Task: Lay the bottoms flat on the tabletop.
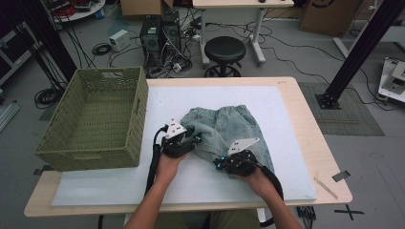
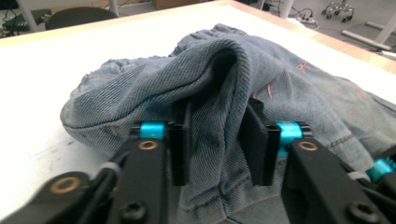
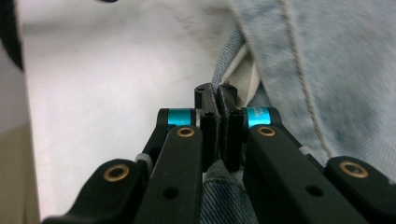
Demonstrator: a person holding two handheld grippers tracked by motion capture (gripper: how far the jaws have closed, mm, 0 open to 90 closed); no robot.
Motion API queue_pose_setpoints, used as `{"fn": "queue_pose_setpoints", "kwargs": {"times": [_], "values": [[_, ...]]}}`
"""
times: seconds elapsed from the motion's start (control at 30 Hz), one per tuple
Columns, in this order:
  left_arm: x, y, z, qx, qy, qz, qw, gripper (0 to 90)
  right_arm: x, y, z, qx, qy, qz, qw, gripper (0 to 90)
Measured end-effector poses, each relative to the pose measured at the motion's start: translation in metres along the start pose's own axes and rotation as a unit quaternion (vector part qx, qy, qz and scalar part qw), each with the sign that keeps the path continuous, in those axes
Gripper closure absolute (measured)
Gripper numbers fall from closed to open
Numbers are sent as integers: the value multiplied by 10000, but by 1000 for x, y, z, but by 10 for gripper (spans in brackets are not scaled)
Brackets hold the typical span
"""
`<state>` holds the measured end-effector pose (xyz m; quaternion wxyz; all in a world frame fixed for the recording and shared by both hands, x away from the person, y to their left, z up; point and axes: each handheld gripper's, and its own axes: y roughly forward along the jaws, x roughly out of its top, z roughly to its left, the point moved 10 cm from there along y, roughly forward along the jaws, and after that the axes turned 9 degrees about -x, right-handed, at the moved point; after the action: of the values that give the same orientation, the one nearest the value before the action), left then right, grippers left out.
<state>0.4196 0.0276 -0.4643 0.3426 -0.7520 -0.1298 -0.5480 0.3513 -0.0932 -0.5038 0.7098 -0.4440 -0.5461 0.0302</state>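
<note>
White mat [image 1: 119,186], shorts [image 1: 229,126] between both grippers' jaws

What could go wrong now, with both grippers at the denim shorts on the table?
1. The left gripper is open, with a raised fold of the shorts loose between its fingers. The fold may flop back flat.
2. The right gripper pinches only a thin edge of the cloth. If it pulls, the edge might slip out.
3. With one side held and the other free, a pull may drag the shorts crooked across the white mat, away from the green basket.
</note>
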Motion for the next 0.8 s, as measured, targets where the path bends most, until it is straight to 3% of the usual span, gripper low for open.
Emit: {"fn": "queue_pose_setpoints", "kwargs": {"times": [0.13,0.2,0.23,0.3,0.33,0.43,0.47,0.6,0.67,0.73,0.8], "values": [[-4,3,1,35,20,147,9999,624,-2,2,-19,-824,66,67,9966,848],[-6,4,1,83,33,214,9997,637,0,2,-25,-1095,46,60,9940,770],[-7,4,1,86,47,257,9996,656,1,2,-29,-1277,75,47,9918,764],[-10,7,1,116,107,329,9993,710,1,2,-35,-1420,54,101,9898,767],[-10,8,0,161,222,361,9990,748,1,2,-37,-1518,20,127,9883,777],[-8,10,-4,241,442,332,9982,825,2,4,-45,-1945,-247,133,9805,813],[-7,10,-5,249,485,322,9980,827,1,4,-47,-2002,-269,108,9793,828],[-8,9,-6,254,521,330,9978,807,0,7,-53,-1888,-93,115,9819,878],[-8,9,-5,187,348,282,9988,732,2,9,-55,-1848,-72,207,9825,882],[-9,10,-5,68,76,279,9996,586,4,10,-59,-1814,41,259,9831,882],[-14,12,-8,-133,-29,411,9991,560,4,11,-61,-1746,174,275,9841,881]]}}
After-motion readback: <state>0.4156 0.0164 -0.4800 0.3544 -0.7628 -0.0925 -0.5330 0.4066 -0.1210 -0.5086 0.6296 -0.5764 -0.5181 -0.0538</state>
